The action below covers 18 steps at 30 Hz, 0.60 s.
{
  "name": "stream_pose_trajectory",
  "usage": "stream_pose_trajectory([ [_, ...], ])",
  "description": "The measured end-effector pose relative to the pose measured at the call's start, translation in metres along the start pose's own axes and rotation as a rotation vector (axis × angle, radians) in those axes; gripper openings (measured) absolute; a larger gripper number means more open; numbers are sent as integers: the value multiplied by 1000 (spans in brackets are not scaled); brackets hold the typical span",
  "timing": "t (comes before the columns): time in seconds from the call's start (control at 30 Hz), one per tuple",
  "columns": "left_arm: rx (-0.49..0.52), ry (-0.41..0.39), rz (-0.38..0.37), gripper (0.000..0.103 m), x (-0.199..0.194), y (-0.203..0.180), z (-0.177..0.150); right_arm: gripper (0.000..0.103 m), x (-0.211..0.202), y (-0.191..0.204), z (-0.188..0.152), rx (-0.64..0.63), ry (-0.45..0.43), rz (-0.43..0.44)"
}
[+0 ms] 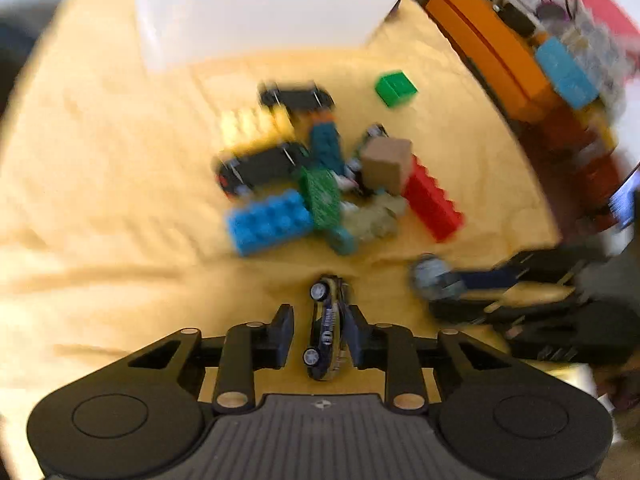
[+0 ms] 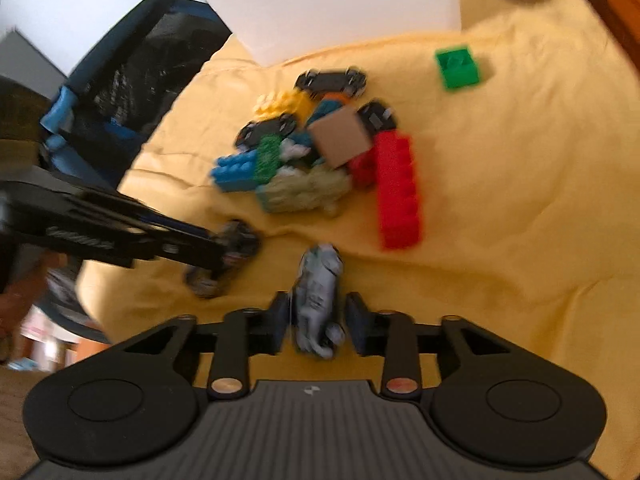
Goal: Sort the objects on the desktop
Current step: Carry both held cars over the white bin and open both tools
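Toys lie heaped on the yellow-covered bench (image 1: 100,200), in front of a white bin (image 1: 260,12). Nearer than the heap, the left claw (image 1: 320,336) has a small dark toy car (image 1: 326,328) between its pads; the right pad seems to touch it and the left stands just clear, so the grip looks loose, not clenched. The right claw (image 2: 316,320) straddles a grey toy animal (image 2: 318,300) with a gap beside its right pad, seemingly released. Risk: a car pinched on one side could roll or tip out when lifted. The two claws work near each other and could collide. Blur makes contact hard to confirm.
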<state>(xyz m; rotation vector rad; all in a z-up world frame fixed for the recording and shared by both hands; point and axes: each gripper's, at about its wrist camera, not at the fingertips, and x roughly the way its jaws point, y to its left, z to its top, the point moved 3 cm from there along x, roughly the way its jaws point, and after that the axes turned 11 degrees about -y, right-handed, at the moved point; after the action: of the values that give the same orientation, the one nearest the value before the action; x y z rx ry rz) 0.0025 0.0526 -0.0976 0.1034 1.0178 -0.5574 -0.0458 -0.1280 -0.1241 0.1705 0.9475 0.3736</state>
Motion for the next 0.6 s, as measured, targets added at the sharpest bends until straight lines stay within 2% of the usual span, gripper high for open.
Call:
stream_pose_trajectory([
  [0.07,92,-27,66,31,-8,-10,-1,43,-2,-1,4,-82,-5,-34],
  [0.17,148,-46,67,39,-19,-29,-7,43,-8,3,10,-166,-10,-49],
  [0.27,191,-52,109,43,-19,-39,-15,50,-13,11,12,-226,-19,-83],
  [0.4,154,-21,127,43,-8,-45,-28,50,-3,19,2,-175,-7,-92],
  [0.53,115,-12,168,43,9,-40,-40,48,13,22,-15,-159,7,-153],
  [0.57,93,-13,159,44,12,-37,-43,47,13,26,-18,-188,-10,-167],
  [0.6,77,-27,151,39,12,-35,-44,40,13,30,-20,-221,-20,-179],
])
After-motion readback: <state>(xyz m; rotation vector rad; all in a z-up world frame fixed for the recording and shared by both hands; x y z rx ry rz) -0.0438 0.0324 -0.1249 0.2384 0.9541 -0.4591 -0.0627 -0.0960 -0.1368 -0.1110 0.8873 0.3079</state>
